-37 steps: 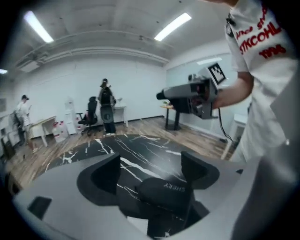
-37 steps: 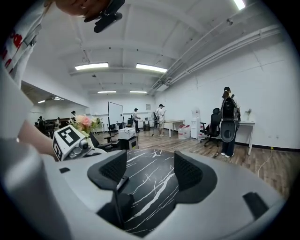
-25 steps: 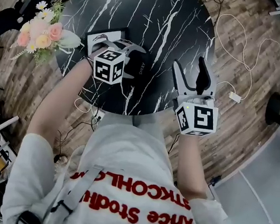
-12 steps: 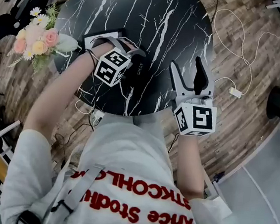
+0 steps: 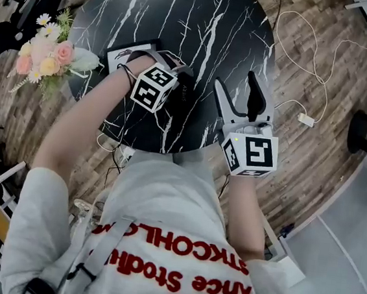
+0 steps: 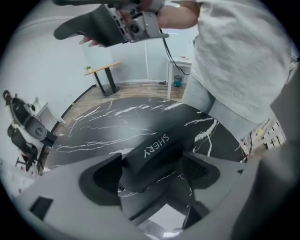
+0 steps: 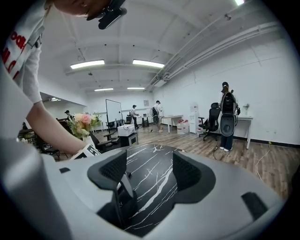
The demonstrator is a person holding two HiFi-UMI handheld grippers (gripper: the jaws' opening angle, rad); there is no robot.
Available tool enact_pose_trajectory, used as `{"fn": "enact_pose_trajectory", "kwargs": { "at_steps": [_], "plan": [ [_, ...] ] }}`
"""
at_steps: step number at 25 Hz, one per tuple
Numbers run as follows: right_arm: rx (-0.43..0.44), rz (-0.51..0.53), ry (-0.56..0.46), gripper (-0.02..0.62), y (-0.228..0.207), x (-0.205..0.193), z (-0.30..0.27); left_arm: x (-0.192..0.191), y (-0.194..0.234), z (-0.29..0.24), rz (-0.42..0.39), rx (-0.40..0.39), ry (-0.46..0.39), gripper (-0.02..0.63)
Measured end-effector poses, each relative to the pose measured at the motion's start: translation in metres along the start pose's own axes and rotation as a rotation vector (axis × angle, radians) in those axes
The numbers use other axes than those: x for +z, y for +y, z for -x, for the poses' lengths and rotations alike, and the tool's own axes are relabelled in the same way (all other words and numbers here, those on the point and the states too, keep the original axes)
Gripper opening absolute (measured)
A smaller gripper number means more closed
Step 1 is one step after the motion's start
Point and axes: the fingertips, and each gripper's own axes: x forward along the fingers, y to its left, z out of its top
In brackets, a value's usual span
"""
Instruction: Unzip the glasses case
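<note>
My left gripper (image 6: 152, 165) has swung round and come in over the last second, and its jaws now sit narrow against both sides of the glasses case (image 6: 157, 145), which lies flat on the table with its SHERY lettering facing up. I read that as the case being pinned for the pull. My right gripper (image 7: 150, 174) has drifted left towards it but carries nothing: its jaws stand wide with only tabletop between them. Low by its left jaw I see a dark edge with a thin tab (image 7: 123, 199), which may be the case's end and zip pull, though I can't tell for sure. So the zip looks untouched, and my next job would be to bring the right jaws onto that pull while the left holds firm. The round black table (image 5: 203, 21) has white marble veining. A white-bordered card (image 5: 118, 55) lies just beside the left gripper, and a bouquet (image 5: 47, 47) hangs off the table's edge. On the wood floor (image 5: 313, 157) a white cable (image 5: 311, 52) loops to a small plug (image 5: 305, 120). Beyond is a bright open office with strip lights, desks, chairs and a person (image 7: 228, 122) standing far off.
</note>
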Motion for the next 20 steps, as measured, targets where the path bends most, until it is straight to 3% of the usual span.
{"fn": "enact_pose_trajectory", "kwargs": {
  "at_steps": [6,10,12,14,17,18,20],
  "plan": [
    [-0.008,-0.046,0.042,0.308,-0.005,-0.020,0.004,0.007,0.016,0.002,0.285,0.144,-0.023,0.365],
    [-0.018,-0.086,0.069,0.308,-0.009,-0.035,0.003,0.008,0.030,0.001,0.551,0.274,-0.032,0.355],
    [-0.023,-0.101,0.075,0.308,-0.012,-0.039,0.003,0.009,0.036,0.001,0.632,0.310,-0.029,0.345],
    [-0.029,-0.107,0.075,0.308,-0.014,-0.040,0.005,0.011,0.037,0.000,0.576,0.295,-0.004,0.342],
    [-0.041,-0.112,0.072,0.308,-0.019,-0.042,0.010,0.016,0.033,-0.005,0.290,0.261,0.060,0.329],
    [-0.045,-0.114,0.070,0.308,-0.020,-0.042,0.012,0.016,0.031,-0.010,0.208,0.243,0.092,0.358],
    [-0.051,-0.116,0.072,0.308,-0.022,-0.044,0.016,0.013,0.027,-0.022,0.129,0.207,0.142,0.390]
  ]
}}
